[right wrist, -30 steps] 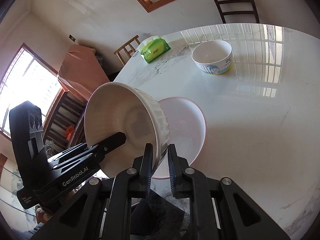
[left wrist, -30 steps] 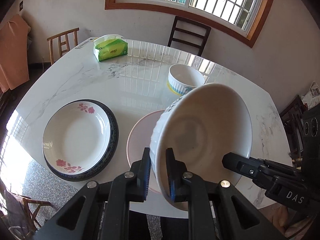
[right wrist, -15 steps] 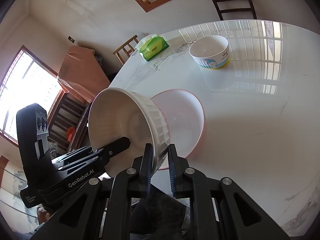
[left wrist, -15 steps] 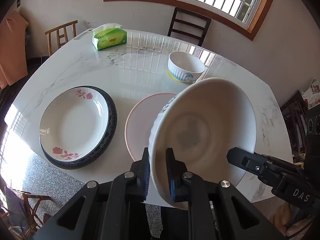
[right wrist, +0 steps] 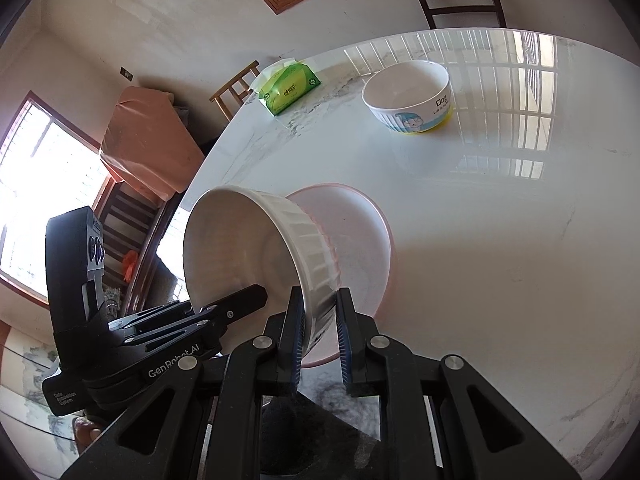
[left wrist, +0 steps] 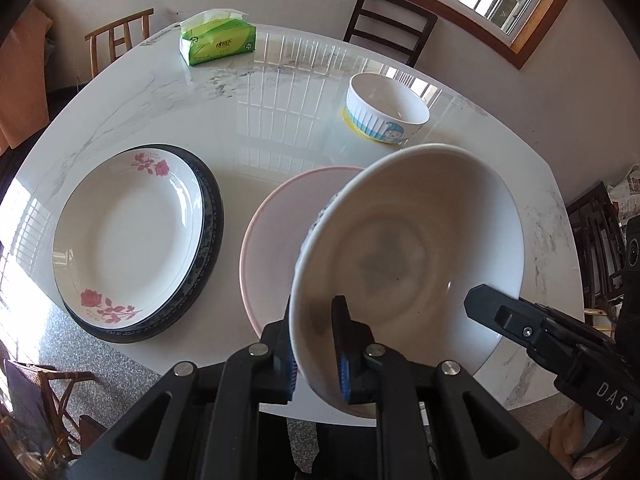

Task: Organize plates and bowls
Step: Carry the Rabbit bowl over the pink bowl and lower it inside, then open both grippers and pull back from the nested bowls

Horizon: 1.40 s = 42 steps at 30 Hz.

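A large white ribbed bowl (left wrist: 408, 248) hangs tilted in the air above the near side of the marble table (left wrist: 280, 92), held from two sides. My left gripper (left wrist: 316, 344) is shut on its near rim. My right gripper (right wrist: 318, 328) is shut on the opposite rim of the bowl (right wrist: 240, 248). Below and just beyond it lies an empty pink plate (left wrist: 272, 248), also visible in the right wrist view (right wrist: 360, 248). To the left a rose-patterned white plate (left wrist: 128, 232) rests in a dark blue plate (left wrist: 210, 240). A small cartoon-printed bowl (left wrist: 386, 108) stands farther back (right wrist: 408, 96).
A green tissue pack (left wrist: 218, 42) sits at the table's far left edge. A dark chair (left wrist: 390, 20) and a light wooden chair (left wrist: 118, 44) stand behind the table. Bare marble (right wrist: 500, 260) stretches right of the pink plate.
Both grippers have drawn back toward the table's near edge with the bowl between them. More of the pink plate now shows beyond the bowl.
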Available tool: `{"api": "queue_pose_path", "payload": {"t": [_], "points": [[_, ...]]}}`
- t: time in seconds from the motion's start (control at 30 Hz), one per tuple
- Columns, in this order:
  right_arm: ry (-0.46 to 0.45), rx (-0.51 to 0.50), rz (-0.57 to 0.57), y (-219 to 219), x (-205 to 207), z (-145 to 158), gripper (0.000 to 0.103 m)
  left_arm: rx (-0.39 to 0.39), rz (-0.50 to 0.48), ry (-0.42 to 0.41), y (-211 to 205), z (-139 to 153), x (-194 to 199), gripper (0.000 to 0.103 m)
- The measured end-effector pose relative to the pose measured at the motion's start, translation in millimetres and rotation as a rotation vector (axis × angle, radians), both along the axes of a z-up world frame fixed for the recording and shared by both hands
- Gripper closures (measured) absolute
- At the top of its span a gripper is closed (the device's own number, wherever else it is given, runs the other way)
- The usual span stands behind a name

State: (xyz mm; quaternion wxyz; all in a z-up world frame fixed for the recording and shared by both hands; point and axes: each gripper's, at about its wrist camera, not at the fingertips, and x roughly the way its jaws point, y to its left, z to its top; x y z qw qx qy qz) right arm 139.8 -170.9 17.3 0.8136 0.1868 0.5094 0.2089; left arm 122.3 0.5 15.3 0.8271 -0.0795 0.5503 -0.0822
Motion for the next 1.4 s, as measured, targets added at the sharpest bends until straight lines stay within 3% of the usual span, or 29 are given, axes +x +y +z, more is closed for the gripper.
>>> {"api": "queue_pose_path", "payload": {"t": [0.43, 0.63, 0.77, 1.17, 1.27, 1.4], "points": [[0.088, -0.041, 0.011, 1, 20, -20, 0.089, 0.013, 0.0, 0.086, 1, -25, 21, 0.087], [0.094, -0.042, 0.007, 2, 24, -21, 0.09, 0.012, -0.004, 0.126, 0, -32, 25, 0.078], [0.081, -0.033, 0.008, 3, 23, -19, 0.09, -0.019, -0.012, 0.14, -2, -35, 29, 0.065], [0.067, -0.031, 0.005, 0, 22, -21, 0.089, -0.009, -0.092, 0.133, -6, -21, 26, 0.056], [0.061, -0.024, 0.001, -1, 21, -19, 0.087, 0.009, -0.086, 0.091, -1, -8, 22, 0.055], [0.007, 0.032, -0.01, -12, 14, -7, 0.087, -0.051, -0.083, 0.047, 11, 10, 17, 0.055]]}}
